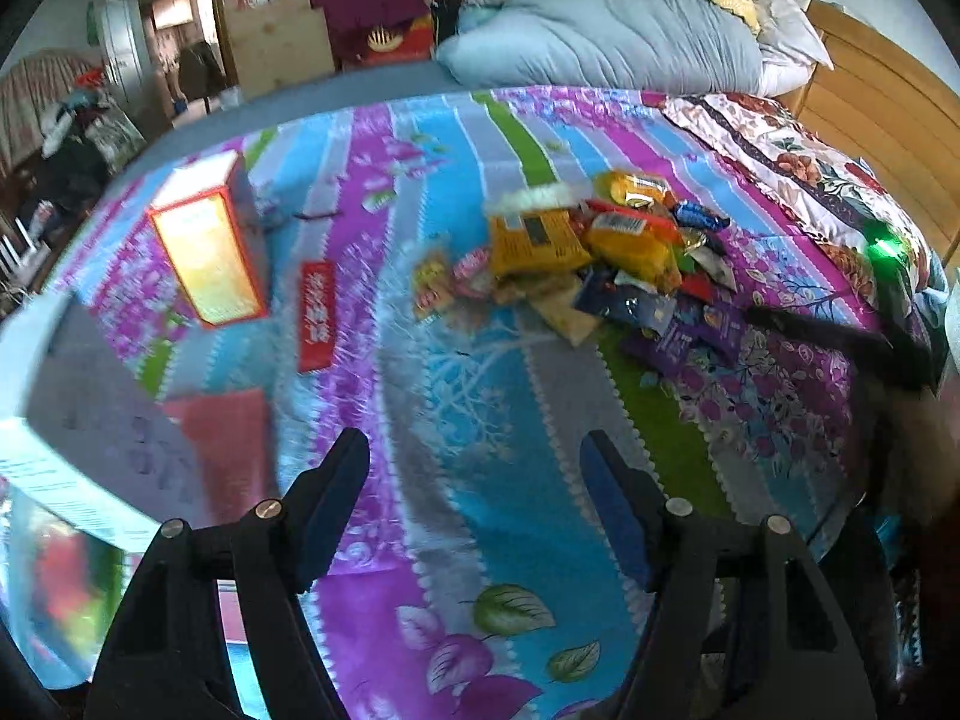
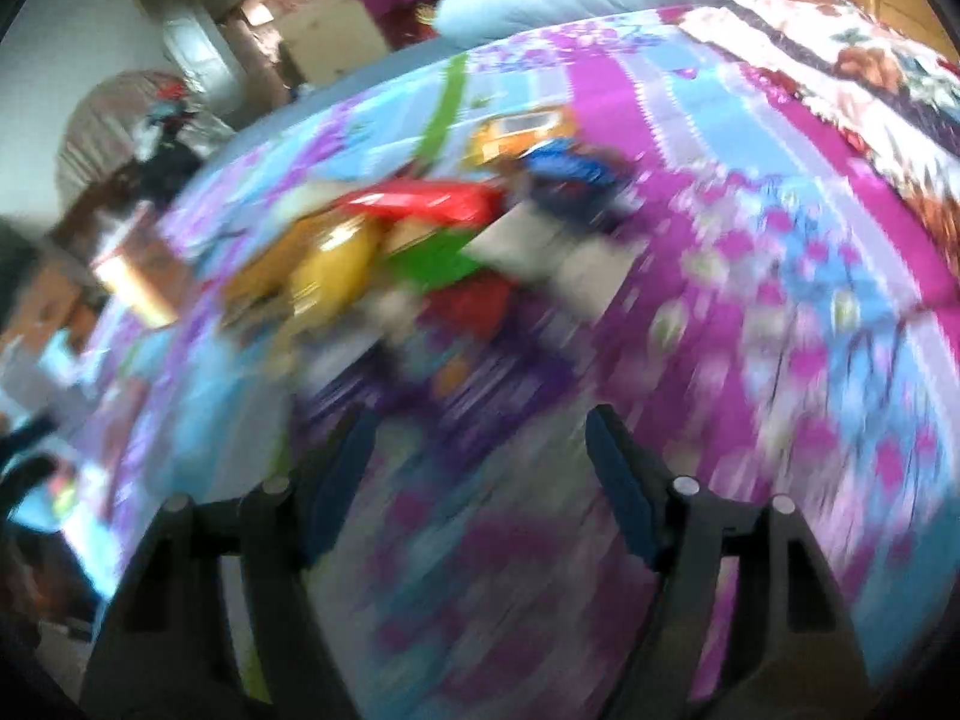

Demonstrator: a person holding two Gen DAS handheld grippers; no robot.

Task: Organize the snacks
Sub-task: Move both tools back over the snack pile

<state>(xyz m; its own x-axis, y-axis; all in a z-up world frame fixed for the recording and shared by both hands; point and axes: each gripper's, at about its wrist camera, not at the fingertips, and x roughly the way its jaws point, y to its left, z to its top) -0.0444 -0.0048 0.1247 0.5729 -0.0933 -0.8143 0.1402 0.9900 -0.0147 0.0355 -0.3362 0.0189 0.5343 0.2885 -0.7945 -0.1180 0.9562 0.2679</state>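
- While both tools hang above the bedspread (image 1: pixel 480 396), the left gripper (image 1: pixel 474 450) shows its two fingers spread wide with only striped cloth between them; it holds nothing.
- The right gripper (image 2: pixel 480 426) is likewise wide open and empty. Its view is heavily smeared, so detail ahead of it is hard to read.
- At the near left edge of the left view sits a pale open container (image 1: pixel 90 420), blurred; whether it is the intended bin cannot be told.
- Further out lie a flat red packet (image 1: pixel 316 315) and an orange-bordered box (image 1: pixel 207 252), both apart from the main heap.
- The snack pile (image 1: pixel 600 252) lies mid-bed: yellow bags, blue and purple wrappers, small sweets, overlapping loosely. In the right view it appears just ahead of the fingers, topped by a red wrapper (image 2: pixel 426 201).
- Beyond lie a folded pale-blue quilt (image 1: pixel 606 36) and the wooden headboard (image 1: pixel 888 96).
- Judgement: the step in hand is probably the right tool's approach to the pile. To do it well, slow down, choose one top-lying packet, close on its edge seam rather than its puffed middle, and lift straight up so neighbours are not dragged.
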